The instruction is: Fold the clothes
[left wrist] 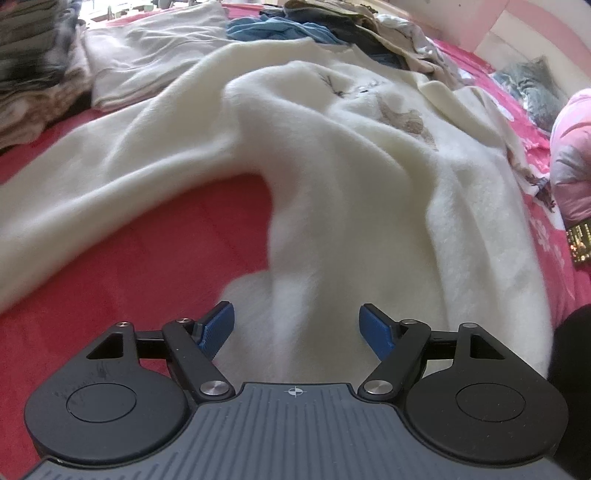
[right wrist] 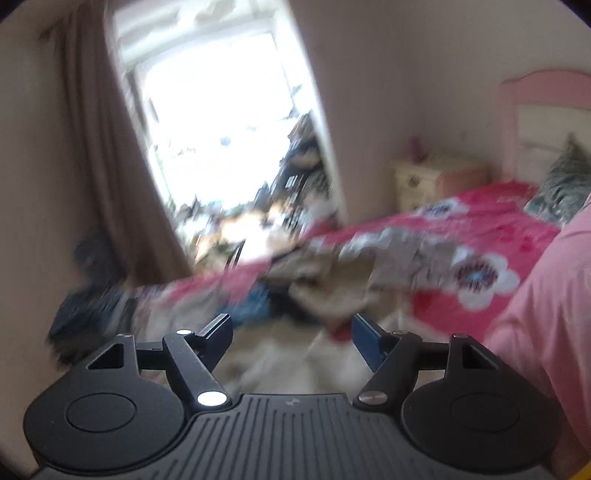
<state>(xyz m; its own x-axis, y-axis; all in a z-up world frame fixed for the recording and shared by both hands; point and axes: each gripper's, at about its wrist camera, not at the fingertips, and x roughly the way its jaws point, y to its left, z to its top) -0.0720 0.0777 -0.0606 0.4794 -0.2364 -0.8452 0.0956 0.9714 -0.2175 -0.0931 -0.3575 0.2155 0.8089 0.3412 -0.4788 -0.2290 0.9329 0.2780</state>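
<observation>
1. The cream sweater [left wrist: 369, 166] lies spread and rumpled mid-bed [left wrist: 110, 258], not yet folded.
2. Folded pieces [left wrist: 147, 51] sit toward the far edge; a pile [left wrist: 332, 26] waits.
3. Left hand-held gripper [left wrist: 296, 325] and right hand-held gripper [right wrist: 291, 338] are both spread, holding nothing.

We see a cream-white sweater [left wrist: 369, 177] with a brownish design on a red bedspread [left wrist: 110, 266]; the bedspread shows white flowers with dark centres. A blue garment [left wrist: 280, 29] lies beyond. Our sleeve [right wrist: 546, 314] is pink, the curtain [right wrist: 92, 129] brown.
</observation>
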